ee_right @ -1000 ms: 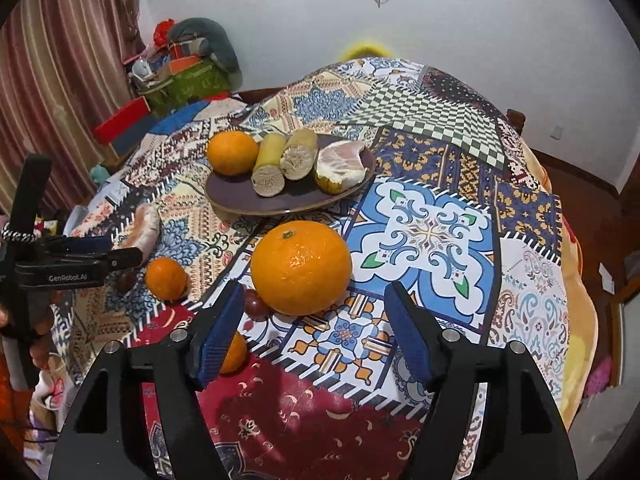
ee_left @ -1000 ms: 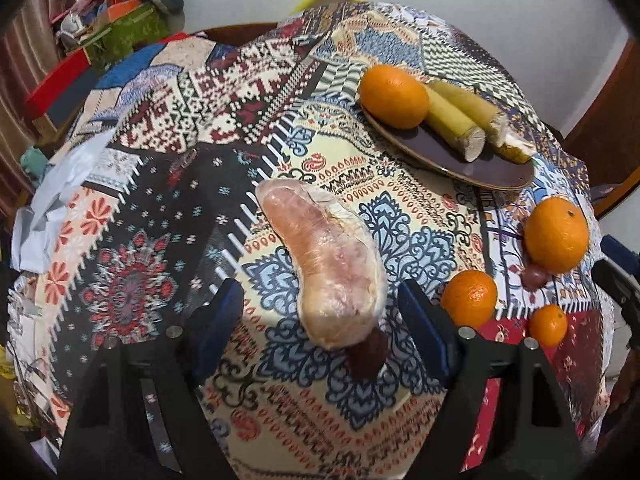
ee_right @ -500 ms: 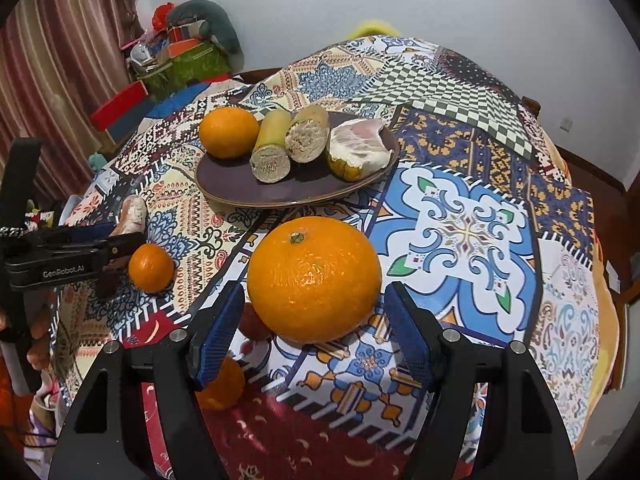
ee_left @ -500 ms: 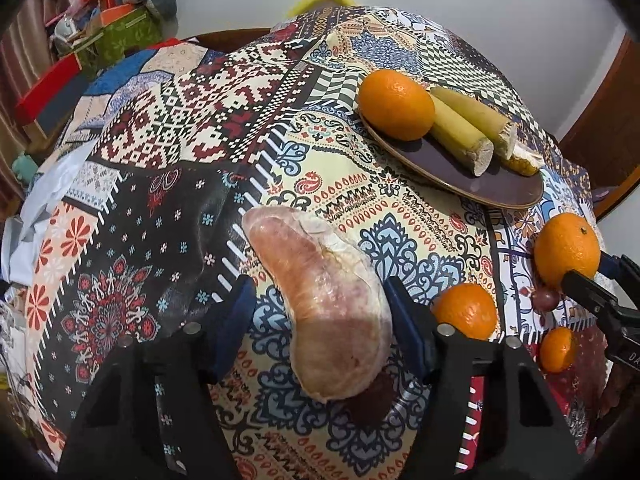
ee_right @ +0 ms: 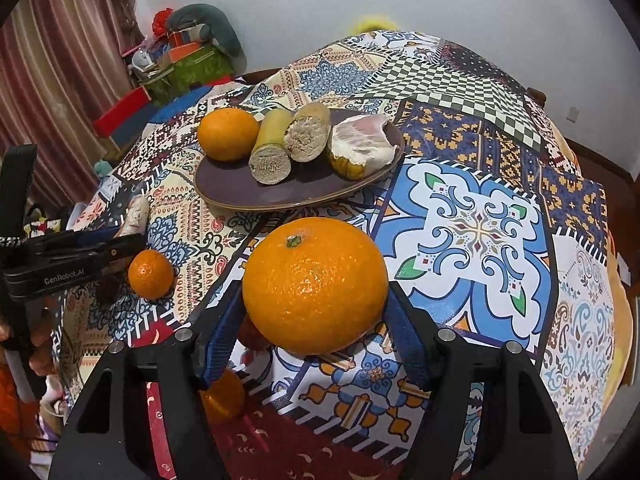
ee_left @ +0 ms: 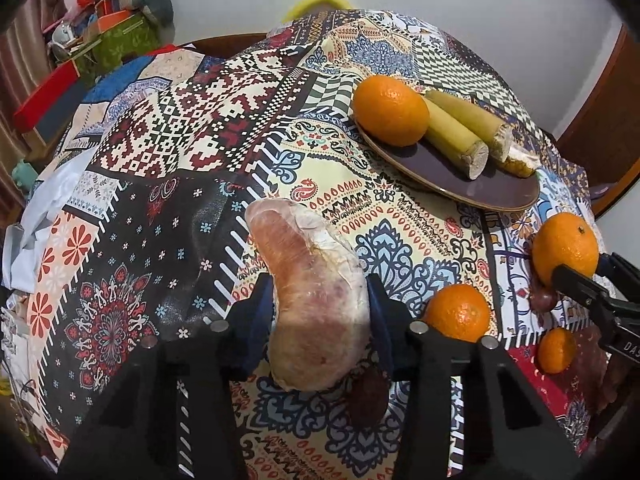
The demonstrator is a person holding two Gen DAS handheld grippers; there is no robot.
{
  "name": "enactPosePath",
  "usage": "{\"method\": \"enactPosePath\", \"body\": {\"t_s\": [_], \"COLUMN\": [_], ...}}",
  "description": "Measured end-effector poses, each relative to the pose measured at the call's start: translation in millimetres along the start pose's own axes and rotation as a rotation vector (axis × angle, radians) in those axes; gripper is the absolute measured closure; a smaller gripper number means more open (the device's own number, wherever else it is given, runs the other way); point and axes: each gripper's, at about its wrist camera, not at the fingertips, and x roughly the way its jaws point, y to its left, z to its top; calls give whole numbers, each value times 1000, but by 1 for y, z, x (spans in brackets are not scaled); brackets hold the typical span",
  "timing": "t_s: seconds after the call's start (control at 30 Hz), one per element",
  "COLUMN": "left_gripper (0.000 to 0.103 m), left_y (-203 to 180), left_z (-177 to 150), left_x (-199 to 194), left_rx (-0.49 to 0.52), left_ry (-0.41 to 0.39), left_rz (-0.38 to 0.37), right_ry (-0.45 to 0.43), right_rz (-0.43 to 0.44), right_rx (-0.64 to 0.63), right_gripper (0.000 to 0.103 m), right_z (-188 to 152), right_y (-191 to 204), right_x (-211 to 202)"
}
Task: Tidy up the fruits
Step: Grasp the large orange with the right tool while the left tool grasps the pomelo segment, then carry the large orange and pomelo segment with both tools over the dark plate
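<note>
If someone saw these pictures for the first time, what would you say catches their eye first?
Probably the large orange sitting on the patchwork tablecloth between the blue fingers of the right gripper. Next, the pinkish peeled pomelo segment, which the left gripper has just been closing on, its pads now against both sides. Behind them, a dark plate holds another orange, two sugarcane pieces and a pomelo wedge.

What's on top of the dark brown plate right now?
On the dark brown plate sit a round orange, two cut yellow-green cane pieces, and a peeled pinkish pomelo wedge. The plate's surface beneath them is hidden.
</note>
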Motion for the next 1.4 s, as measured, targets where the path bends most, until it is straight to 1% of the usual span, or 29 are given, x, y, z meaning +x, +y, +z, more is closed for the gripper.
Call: {"method": "enactPosePath", "body": {"t_s": [0.23, 0.4, 0.7, 0.93, 1.17, 1.4], "left_gripper": [59, 59, 59, 59, 59, 59], "left_y": [-1, -4, -17, -33, -45, -56], "left_z": [-3, 0, 15, 34, 49, 62], "left_x": [-10, -24, -50, -63, -62, -49], "left_rx": [-7, -4, 19, 49, 72, 91], "left_ry": [-14, -49, -127, -176, -198, -197], "left_rz": [-3, -10, -34, -69, -97, -118], "right_ry": [-13, -35, -97, -134, -148, -144], "right_rz": [-4, -7, -16, -22, -21, -15], "right_rx": [10, 13, -2, -15, -28, -57], "right_gripper": [38, 38, 38, 38, 38, 38], "right_z": [-1, 2, 16, 29, 41, 52], "right_y": [-4, -5, -2, -1, 1, 6], "right_x": [-6, -15, -29, -34, -29, -15]}}
